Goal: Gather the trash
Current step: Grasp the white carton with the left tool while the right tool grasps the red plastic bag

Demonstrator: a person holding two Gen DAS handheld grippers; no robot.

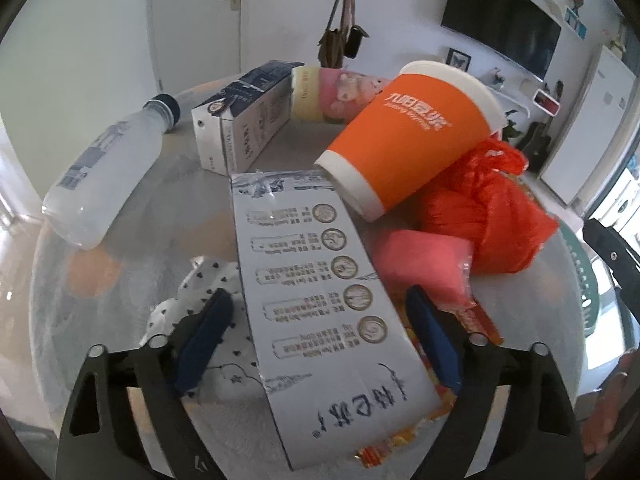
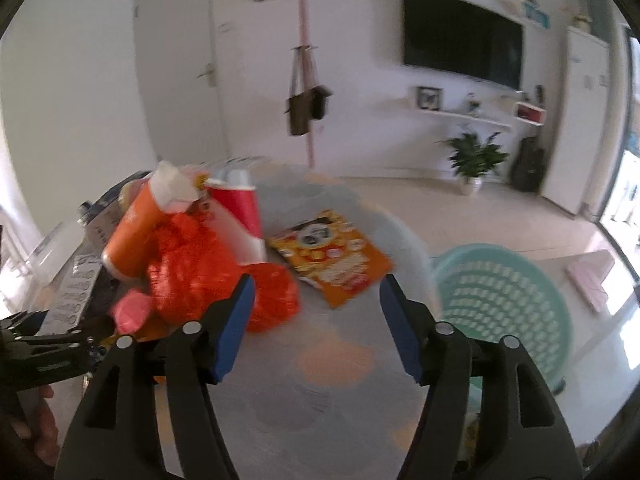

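Left tongs: the left tongs point(image 1: 316, 344) stand apart astride the flattened white printed carton point(image 1: 320, 300); the blue pads flank it, apparently not pressing yet.
Right tongs: the right tongs point(image 2: 316, 328) are spread wide over bare desk point(image 2: 320, 392), holding nothing.
Trash on desk: orange paper cup with white rim point(image 1: 408, 140) lying against the crumpled red plastic bag point(image 1: 492, 216), frosted plastic bottle with dark cap point(image 1: 108, 168) at the left edge, dark-and-white milk box point(image 1: 240, 120) at the far side, yellow-orange snack packet point(image 2: 332, 256) near the right edge.
Basket: the mint-green perforated plastic basket point(image 2: 504, 300) sits beyond the desk's right edge; nothing shows inside it.
Progress: barely begun, I judge; every piece seen is still to be moved.
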